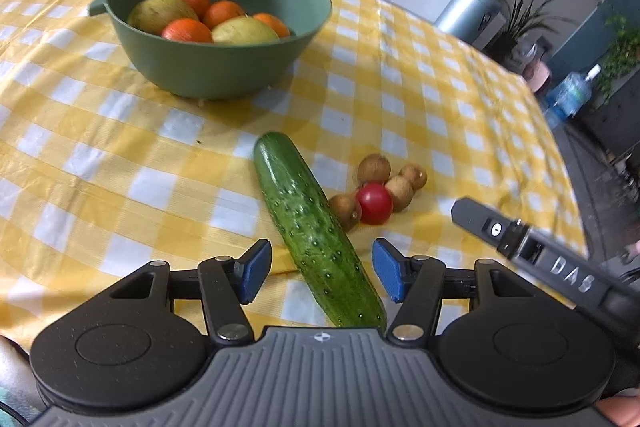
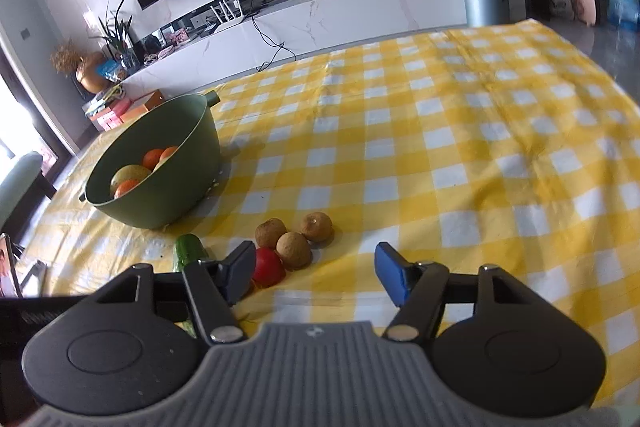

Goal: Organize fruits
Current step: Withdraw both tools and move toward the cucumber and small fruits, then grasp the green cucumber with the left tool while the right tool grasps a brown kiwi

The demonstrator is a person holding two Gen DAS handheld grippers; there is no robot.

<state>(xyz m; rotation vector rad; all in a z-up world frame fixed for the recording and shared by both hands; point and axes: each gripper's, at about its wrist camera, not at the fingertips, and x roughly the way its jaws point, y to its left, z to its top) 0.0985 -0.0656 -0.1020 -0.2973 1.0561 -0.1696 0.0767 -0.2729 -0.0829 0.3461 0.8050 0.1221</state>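
The left tongs [image 1: 322, 273] stand wide open with the cucumber [image 1: 316, 227] lying between their blue pads [image 1: 256, 269] — neither pad looks to be touching it, so this reads as the approach to a grasp, not the grasp itself. The cucumber lies flat on the checked tabletop [image 1: 120, 163], its far end angled toward the green bowl [image 1: 216, 67], which already holds oranges [image 1: 187, 30] and two yellow-green fruits [image 1: 244, 31]. Just beside the cucumber sit a red tomato [image 1: 374, 203] and four small brown fruits [image 1: 374, 169], clustered and touching.

The right tongs [image 2: 316, 273] are also open and hold nothing, hovering near that same cluster. Next, I judge, the left tongs should close across the cucumber's middle — squarely, since its smooth round skin may roll or slip — then lift it clear without nudging the tomato.
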